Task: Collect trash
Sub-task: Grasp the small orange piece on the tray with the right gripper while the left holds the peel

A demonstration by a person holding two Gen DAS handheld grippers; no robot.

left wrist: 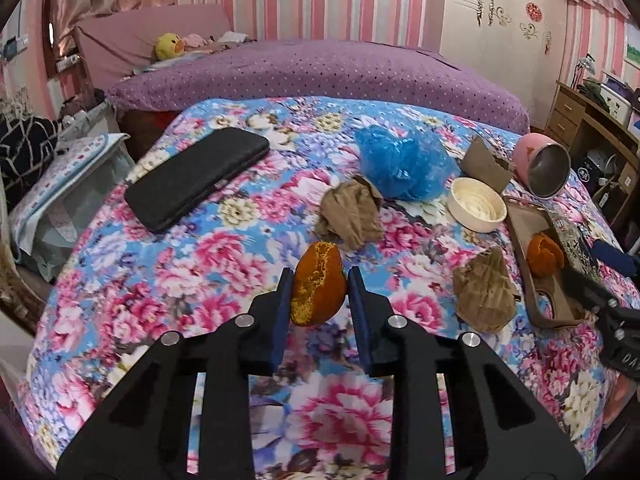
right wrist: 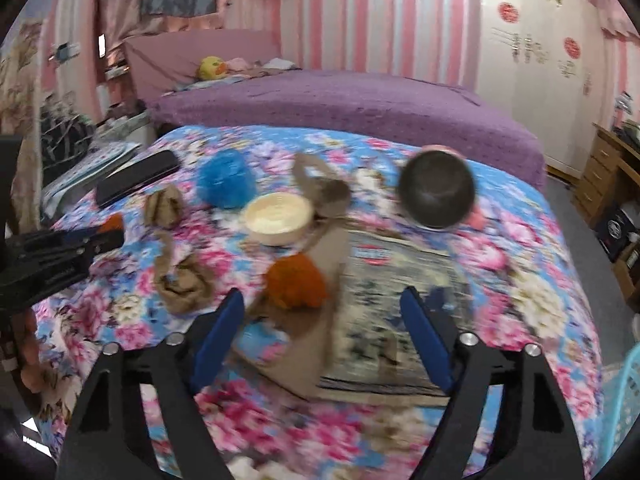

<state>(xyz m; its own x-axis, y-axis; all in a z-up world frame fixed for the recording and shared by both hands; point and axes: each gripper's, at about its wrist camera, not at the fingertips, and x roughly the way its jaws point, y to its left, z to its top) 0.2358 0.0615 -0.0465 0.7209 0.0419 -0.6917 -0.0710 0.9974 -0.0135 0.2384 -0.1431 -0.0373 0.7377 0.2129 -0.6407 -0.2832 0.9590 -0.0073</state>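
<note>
Jaws of the left gripper (left wrist: 318, 280) pinch a piece of orange peel (left wrist: 318, 284) between their blue pads, held clear above the floral bedspread (left wrist: 200, 280). Jaws of the right gripper (right wrist: 324, 316) stand spread with nothing between the pads; they point at a second orange peel (right wrist: 294, 282) that lies on a flat brown paper bag (right wrist: 320, 248), the right wrist view being blurred. Other litter is scattered on the spread: a crumpled blue plastic bag (left wrist: 404, 164), three wads of brown paper (left wrist: 352, 214) (left wrist: 486, 290) (left wrist: 484, 162), and a shallow cream bowl (left wrist: 476, 204). A black case (left wrist: 196, 178) and a tipped pink cup (left wrist: 544, 166) are probably not trash. Step in hand, as judged: one peel is picked up and awaits disposal, while the second is being approached. Next, the right jaws would need to straddle the second peel and close without snagging the paper bag beneath; a blue basket (right wrist: 628, 396) at the right edge may be the bin
</note>
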